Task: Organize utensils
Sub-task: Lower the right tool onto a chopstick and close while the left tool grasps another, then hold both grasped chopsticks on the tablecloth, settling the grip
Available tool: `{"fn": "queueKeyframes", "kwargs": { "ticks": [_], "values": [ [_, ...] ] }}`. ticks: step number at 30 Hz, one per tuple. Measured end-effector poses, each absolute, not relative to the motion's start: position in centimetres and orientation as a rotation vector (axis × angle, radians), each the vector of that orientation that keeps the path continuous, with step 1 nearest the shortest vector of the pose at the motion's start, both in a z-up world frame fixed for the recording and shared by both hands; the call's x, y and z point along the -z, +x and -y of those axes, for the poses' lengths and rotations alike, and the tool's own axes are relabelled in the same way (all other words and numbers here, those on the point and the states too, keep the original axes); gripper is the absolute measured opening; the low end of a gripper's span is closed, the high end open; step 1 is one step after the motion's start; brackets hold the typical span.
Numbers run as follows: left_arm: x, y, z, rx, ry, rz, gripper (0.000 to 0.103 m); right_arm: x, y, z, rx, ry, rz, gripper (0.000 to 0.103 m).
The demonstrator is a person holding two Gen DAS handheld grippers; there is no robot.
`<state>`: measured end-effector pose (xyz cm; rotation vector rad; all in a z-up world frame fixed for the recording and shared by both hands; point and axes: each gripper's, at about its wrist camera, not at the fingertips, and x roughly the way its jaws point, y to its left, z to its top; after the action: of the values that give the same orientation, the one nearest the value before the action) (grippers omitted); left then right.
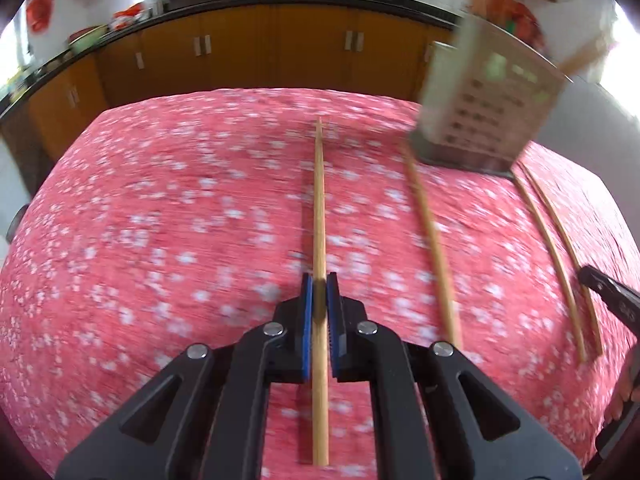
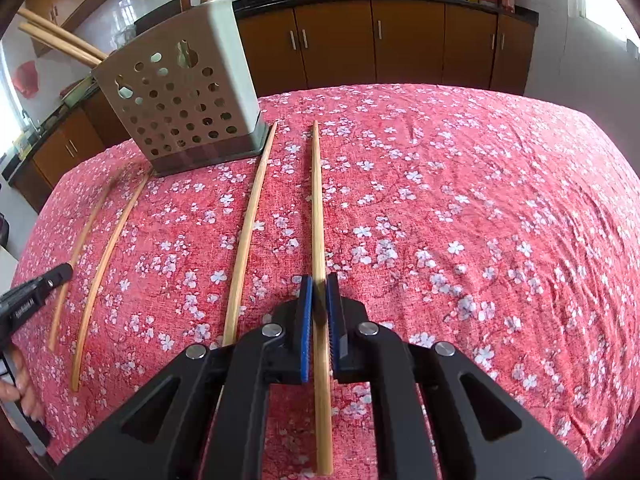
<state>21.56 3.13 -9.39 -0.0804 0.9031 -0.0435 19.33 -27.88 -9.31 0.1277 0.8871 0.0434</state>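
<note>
My left gripper (image 1: 319, 282) is shut on a wooden chopstick (image 1: 319, 200) that runs straight ahead over the red floral tablecloth (image 1: 160, 220). My right gripper (image 2: 319, 284) is shut on another chopstick (image 2: 318, 208) in the same way. The perforated beige utensil holder (image 2: 180, 104) stands at the back of the table with chopsticks sticking out of its top; it also shows in the left wrist view (image 1: 484, 100). Three loose chopsticks lie in the right wrist view, one (image 2: 250, 224) just left of my held one and two (image 2: 108, 256) further left.
In the left wrist view, loose chopsticks (image 1: 432, 240) lie between my held one and the other gripper's black tip (image 1: 608, 292). Wooden kitchen cabinets (image 2: 400, 44) with woks on the counter run behind the table. The left gripper's tip (image 2: 36, 288) shows at the right wrist view's left edge.
</note>
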Motion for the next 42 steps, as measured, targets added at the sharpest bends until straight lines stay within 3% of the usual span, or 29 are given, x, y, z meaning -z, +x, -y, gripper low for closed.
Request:
{"fn": "queueKeyframes", "kwargs": {
  "ticks": [42],
  "values": [
    [9.3,21.3,-5.1,0.035,-0.147,-0.877,0.011,9.3,20.4,29.0,0.046,0.080,-0.855,0.010]
  ]
}}
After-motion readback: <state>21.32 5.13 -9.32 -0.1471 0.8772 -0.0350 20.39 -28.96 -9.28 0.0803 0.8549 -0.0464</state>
